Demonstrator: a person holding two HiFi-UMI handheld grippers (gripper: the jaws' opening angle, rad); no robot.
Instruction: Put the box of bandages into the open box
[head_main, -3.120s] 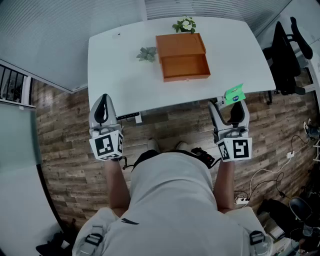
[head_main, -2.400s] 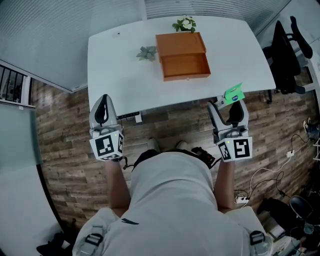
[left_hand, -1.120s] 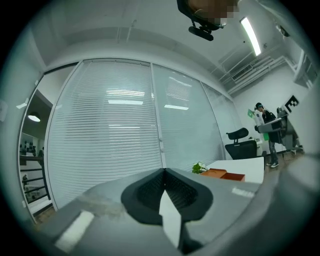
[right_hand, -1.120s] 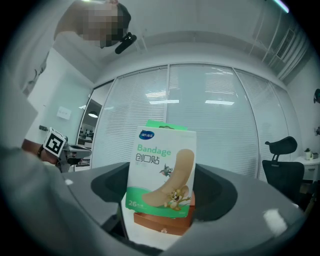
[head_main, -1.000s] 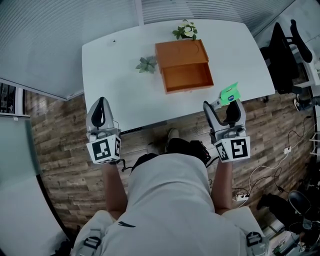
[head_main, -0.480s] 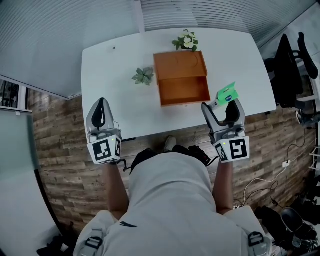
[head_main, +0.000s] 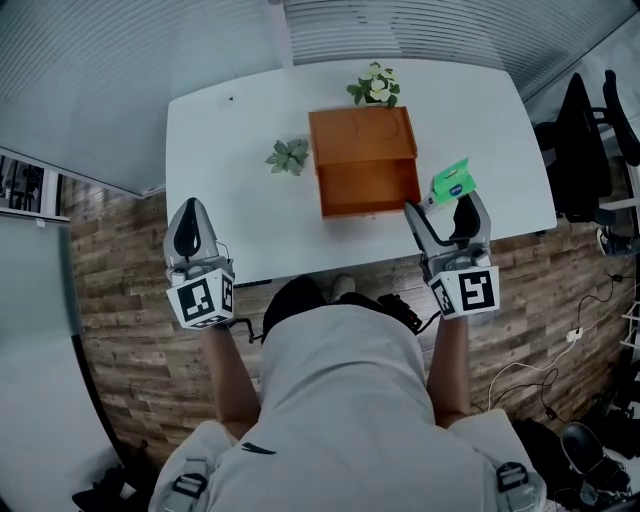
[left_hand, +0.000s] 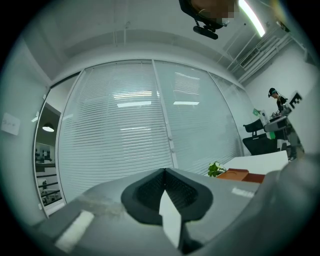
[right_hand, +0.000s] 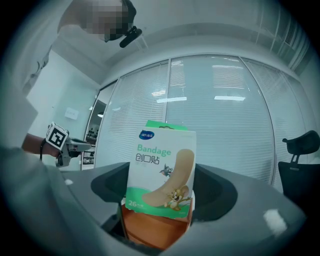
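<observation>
The green and white box of bandages (head_main: 451, 179) (right_hand: 160, 172) stands upright between the jaws of my right gripper (head_main: 443, 198) (right_hand: 161, 212), which is shut on it. It hangs over the white table's (head_main: 230, 150) front edge, just right of the orange open box (head_main: 366, 160). In the right gripper view the orange box (right_hand: 150, 232) shows below the bandage box. My left gripper (head_main: 187, 212) (left_hand: 164, 192) is shut and holds nothing, off the table's front left corner. The orange box (left_hand: 241, 175) appears far right in the left gripper view.
A small succulent (head_main: 288, 155) sits left of the orange box and a flowering plant (head_main: 374, 83) stands behind it. A black office chair (head_main: 590, 130) is at the table's right end. Wooden floor lies below, with window blinds beyond the table.
The person has stepped up to the table. My right gripper has carried the bandage box forward and left, from beyond the table's edge to beside the orange box. The left gripper stays shut.
</observation>
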